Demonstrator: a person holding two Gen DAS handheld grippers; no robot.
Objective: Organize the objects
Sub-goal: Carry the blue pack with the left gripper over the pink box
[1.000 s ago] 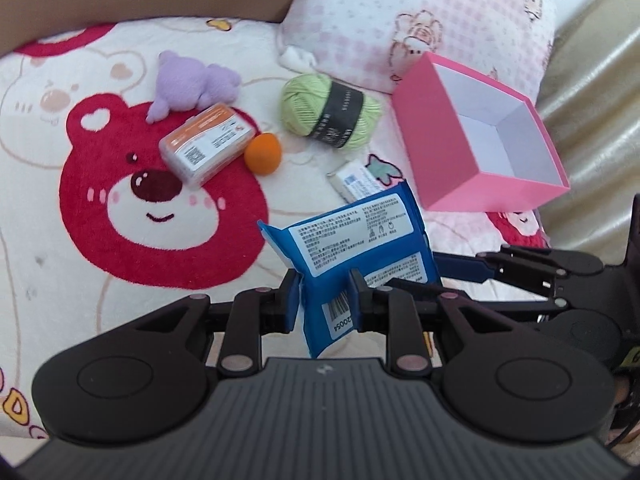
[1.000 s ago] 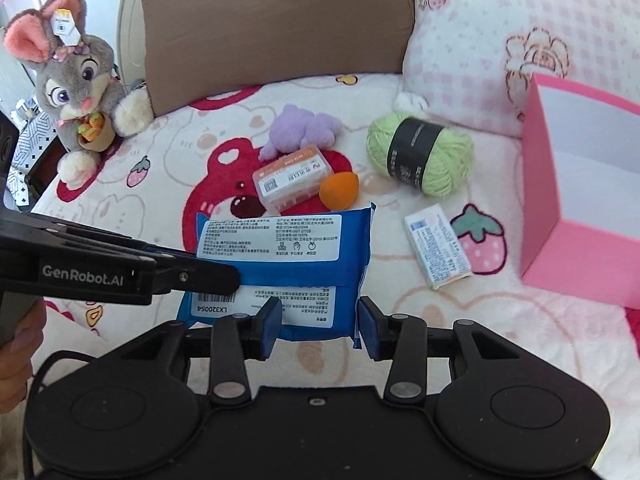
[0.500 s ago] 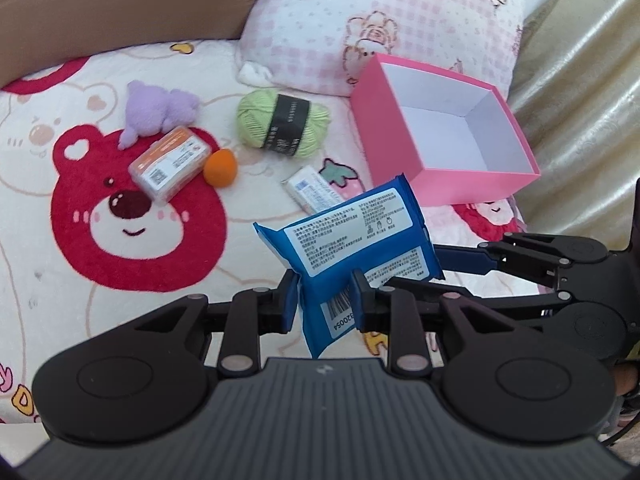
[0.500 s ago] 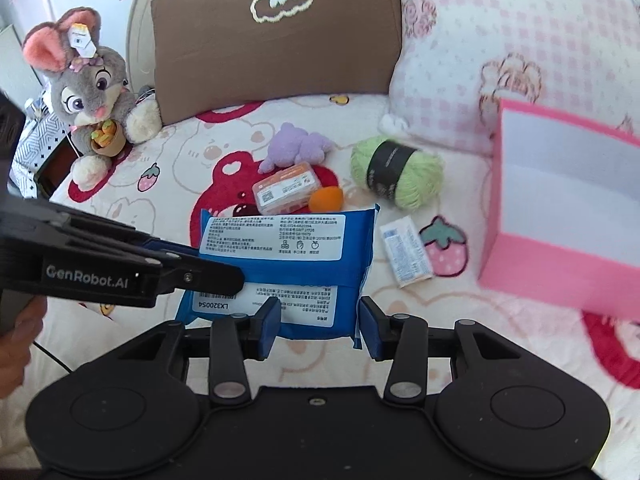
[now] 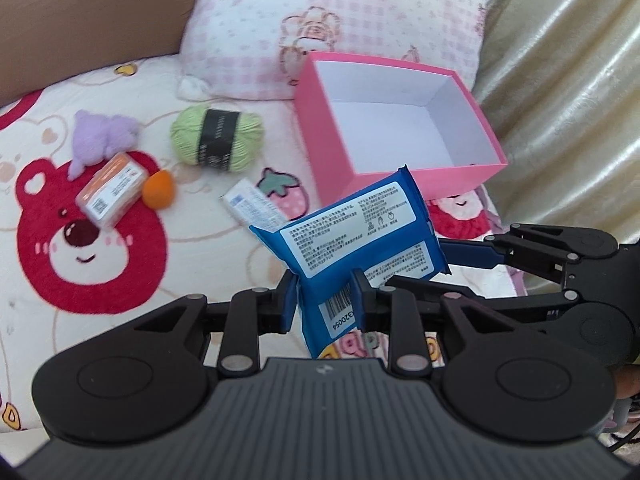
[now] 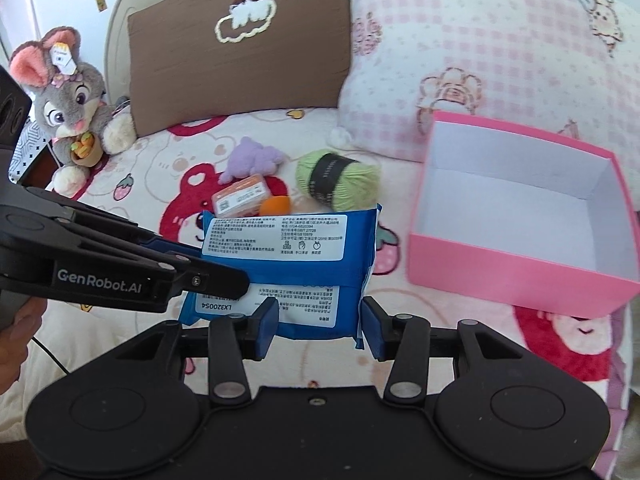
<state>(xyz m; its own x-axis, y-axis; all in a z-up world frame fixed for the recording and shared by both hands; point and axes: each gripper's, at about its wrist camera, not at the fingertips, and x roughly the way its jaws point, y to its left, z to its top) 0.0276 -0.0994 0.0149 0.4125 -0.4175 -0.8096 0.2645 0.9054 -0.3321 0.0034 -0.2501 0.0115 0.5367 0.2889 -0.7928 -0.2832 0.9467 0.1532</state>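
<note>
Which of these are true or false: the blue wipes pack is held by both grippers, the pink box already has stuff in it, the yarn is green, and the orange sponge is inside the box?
1. Both the left gripper and the right gripper clamp the blue wipes pack. True.
2. The pink box holds several items. False: its white inside is bare.
3. The yarn ball is green with a dark band. True.
4. The orange sponge lies in the box. False: it lies on the blanket beside the orange-topped plastic case.

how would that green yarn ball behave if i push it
The green yarn ball looks rounded, so it would probably roll across the soft blanket. Probably light and squashy. Its black paper band might slip off.
</note>
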